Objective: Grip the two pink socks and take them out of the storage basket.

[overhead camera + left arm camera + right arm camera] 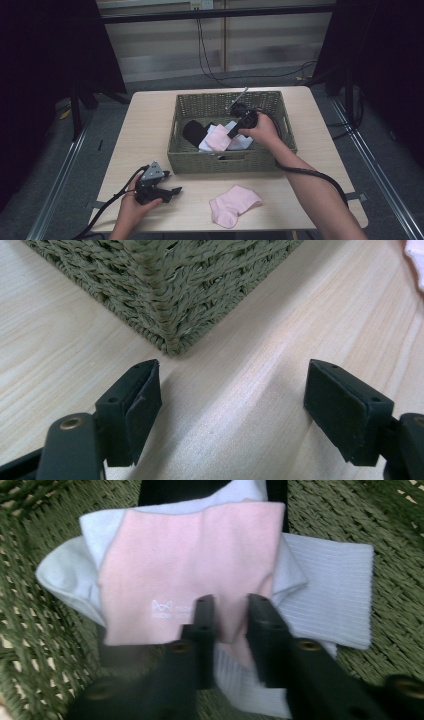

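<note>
An olive woven basket stands mid-table. Inside it my right gripper is shut on the edge of a pink sock. In the right gripper view the jaws stand close together with the pink sock pinched in my right gripper, over white socks and a black sock. A second pink sock lies flat on the table before the basket. My left gripper rests open near the front left edge, its jaws wide apart around bare tabletop, facing the basket corner.
The black sock lies at the basket's left side and white socks beside the pink one. The wooden table has bare areas left and right of the basket. Cables trail from both grippers toward the front edge.
</note>
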Tool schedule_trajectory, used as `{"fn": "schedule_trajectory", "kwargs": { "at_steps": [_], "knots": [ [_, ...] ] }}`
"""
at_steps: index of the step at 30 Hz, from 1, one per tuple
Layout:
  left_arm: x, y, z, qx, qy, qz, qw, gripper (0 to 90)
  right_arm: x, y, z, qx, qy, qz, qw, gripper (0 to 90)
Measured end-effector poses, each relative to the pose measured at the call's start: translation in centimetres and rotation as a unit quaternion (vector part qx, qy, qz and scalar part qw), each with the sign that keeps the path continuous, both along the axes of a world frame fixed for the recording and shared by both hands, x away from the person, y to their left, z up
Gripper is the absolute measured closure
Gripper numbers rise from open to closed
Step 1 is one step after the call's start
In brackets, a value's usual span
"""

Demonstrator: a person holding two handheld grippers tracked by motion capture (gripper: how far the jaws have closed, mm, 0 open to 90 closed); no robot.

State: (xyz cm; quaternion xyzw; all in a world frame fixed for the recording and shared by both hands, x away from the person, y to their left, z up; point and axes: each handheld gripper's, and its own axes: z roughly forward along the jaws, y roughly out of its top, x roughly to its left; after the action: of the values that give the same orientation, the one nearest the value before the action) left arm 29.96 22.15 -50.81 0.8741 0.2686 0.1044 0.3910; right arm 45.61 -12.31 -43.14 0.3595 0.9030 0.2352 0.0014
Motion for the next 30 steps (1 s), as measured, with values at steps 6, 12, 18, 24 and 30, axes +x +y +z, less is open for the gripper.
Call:
{"fn": "schedule_trajectory", "kwargs": {
  "at_steps": [6, 12, 18, 24, 30],
  "knots": [
    [0.0, 0.0, 0.0, 0.002, 0.0, -0.003, 1.0, 22.7, 0.0, -0.4, 0.4, 0.01, 0.006, -0.007, 0.9999, 87.4],
    [0.0, 0.0, 0.0, 0.0, 0.001, -0.001, 1.0, 22.7, -0.3, -1.7, 1.7, 0.027, 0.004, -0.018, 0.9995, 87.7],
    [0.0, 0.0, 0.0, 0.0, 0.001, -0.002, 1.0, 22.7, -0.5, -2.4, 2.1, 0.035, 0.0, -0.028, 0.999, 87.8],
    [0.0, 0.0, 0.0, -0.001, 0.001, -0.002, 1.0, 22.7, -0.6, -2.4, 2.2, 0.038, 0.003, -0.024, 0.999, 87.8],
    [0.0, 0.0, 0.0, -0.001, 0.0, -0.002, 1.0, 22.7, -0.7, -2.5, 3.3, 0.04, -0.005, -0.019, 0.999, 87.8]
  ]
}}
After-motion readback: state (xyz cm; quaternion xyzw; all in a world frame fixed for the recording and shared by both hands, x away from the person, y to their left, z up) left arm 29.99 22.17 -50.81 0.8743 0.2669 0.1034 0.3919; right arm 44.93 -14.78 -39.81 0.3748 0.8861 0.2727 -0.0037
